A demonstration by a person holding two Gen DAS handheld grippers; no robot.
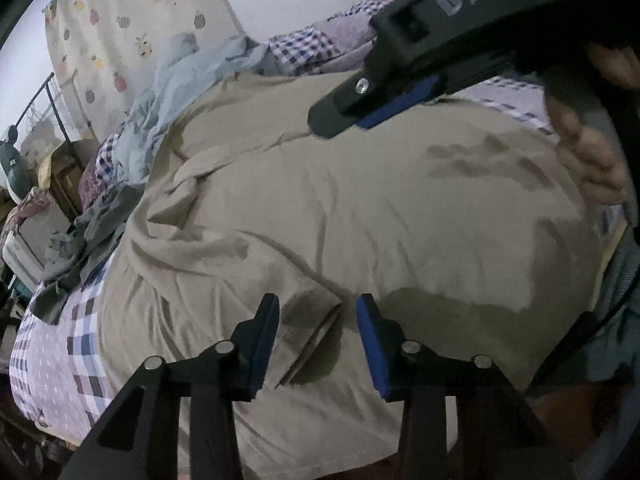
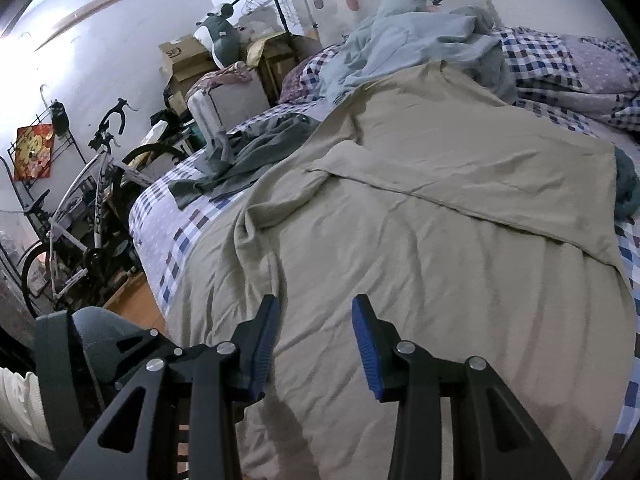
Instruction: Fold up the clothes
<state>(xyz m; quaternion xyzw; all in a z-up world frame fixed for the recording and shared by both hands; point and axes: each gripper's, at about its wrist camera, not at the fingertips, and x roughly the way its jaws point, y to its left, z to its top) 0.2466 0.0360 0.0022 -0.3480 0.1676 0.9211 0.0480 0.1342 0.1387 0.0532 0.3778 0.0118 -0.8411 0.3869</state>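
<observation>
While the beige garment (image 2: 420, 240) lies spread over the checked bedspread (image 2: 168, 216), you have one flap folded across its far part, its edge running slantwise; the near part is still loose and wrinkled. Left of it lie a grey garment (image 2: 248, 152) and, farther back, a pale blue one (image 2: 404, 52), both crumpled. Your left gripper (image 1: 318, 344) and right gripper (image 2: 316, 344) hover over the beige garment's near edge, fingers spread, pinching nothing. The cardboard boxes (image 2: 184, 60) beyond show no contents.
</observation>
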